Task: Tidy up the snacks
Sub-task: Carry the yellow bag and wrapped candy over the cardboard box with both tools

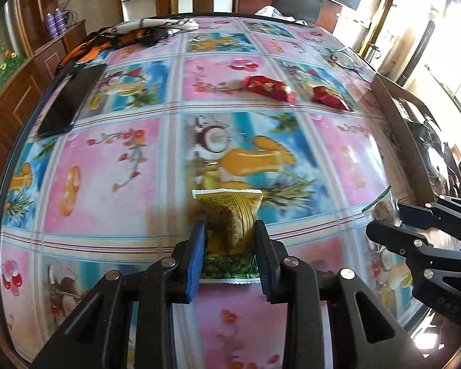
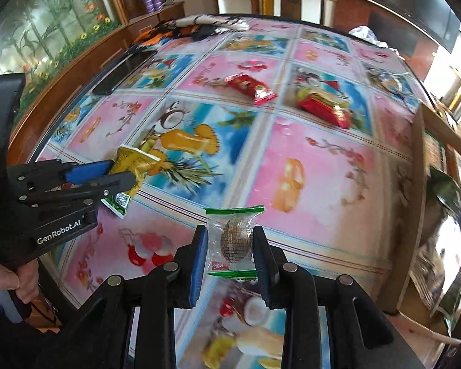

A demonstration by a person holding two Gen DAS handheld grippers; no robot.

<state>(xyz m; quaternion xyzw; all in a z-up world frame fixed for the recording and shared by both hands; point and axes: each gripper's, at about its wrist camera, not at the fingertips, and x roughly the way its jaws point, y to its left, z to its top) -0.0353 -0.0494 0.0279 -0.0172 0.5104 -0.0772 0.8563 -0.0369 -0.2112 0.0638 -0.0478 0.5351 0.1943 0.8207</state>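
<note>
My left gripper is shut on a yellow and green snack packet, lifted above the table; the packet also shows in the right wrist view, held by that left gripper. My right gripper is shut on a clear, green-edged wrapper holding a brown round snack, and it appears at the right edge of the left wrist view. Two red snack packets lie farther out on the flower-and-fruit tablecloth.
An open cardboard box stands at the table's right edge. A black phone lies far left, with an orange and black cloth behind it. Glasses rest at the far right. A hand grips the left gripper's handle.
</note>
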